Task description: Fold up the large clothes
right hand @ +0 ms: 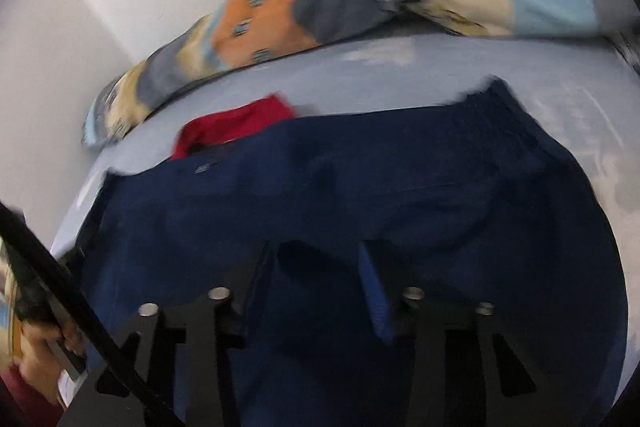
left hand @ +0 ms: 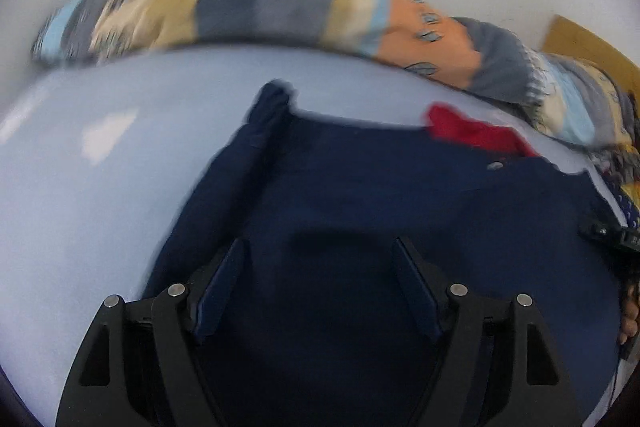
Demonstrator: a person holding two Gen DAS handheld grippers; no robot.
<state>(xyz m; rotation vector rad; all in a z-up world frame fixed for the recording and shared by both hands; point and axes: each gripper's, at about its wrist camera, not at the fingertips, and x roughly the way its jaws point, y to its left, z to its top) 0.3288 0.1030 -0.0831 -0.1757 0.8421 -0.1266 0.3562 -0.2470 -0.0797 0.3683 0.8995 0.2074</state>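
Navy garment [left hand: 360, 195] lies spread on the bed sheet [left hand: 100, 167] — left hand-held gripper [left hand: 320, 259] gapes wide above it, right hand-held gripper [right hand: 316, 263] narrower, neither gripping.

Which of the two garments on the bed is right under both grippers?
The navy garment, spread wide across the pale blue sheet. The red garment lies farther off, toward the patterned quilt, partly covered by the navy one's far edge.
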